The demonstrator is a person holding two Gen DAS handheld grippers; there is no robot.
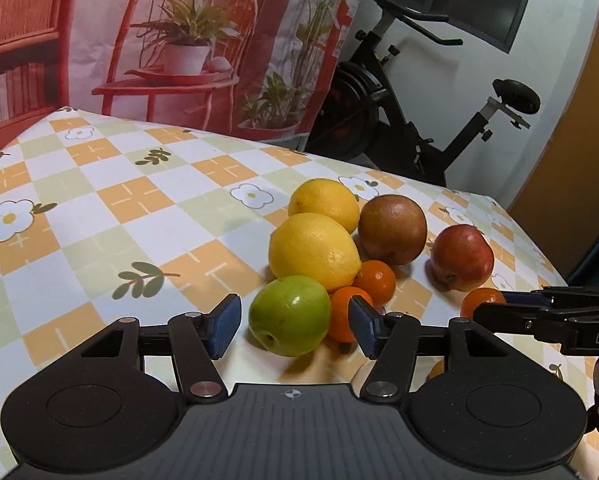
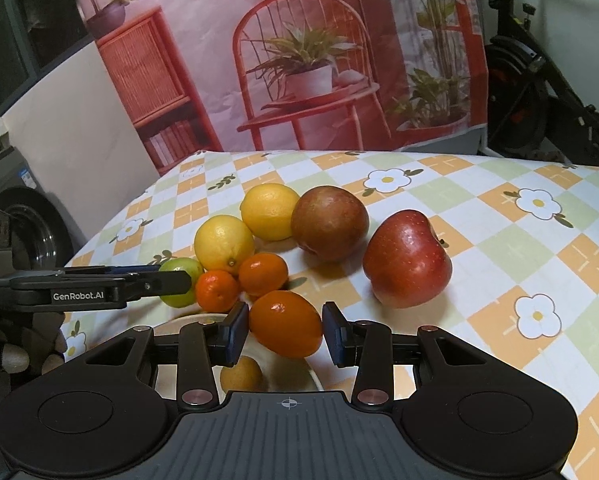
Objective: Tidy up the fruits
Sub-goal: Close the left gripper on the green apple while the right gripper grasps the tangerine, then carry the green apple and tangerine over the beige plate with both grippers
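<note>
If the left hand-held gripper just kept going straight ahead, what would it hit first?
Most likely the green apple, which sits just ahead between the open fingers of the left hand-held gripper. A lemon lies right behind it. Depth is hard to judge.

Left gripper (image 1: pixel 295 326) gapes unloaded; right gripper (image 2: pixel 285 330) is clamped, both angled downward.

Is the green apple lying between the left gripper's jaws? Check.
Yes: in the left wrist view the green apple sits between the left gripper's open jaws, untouched.
</note>
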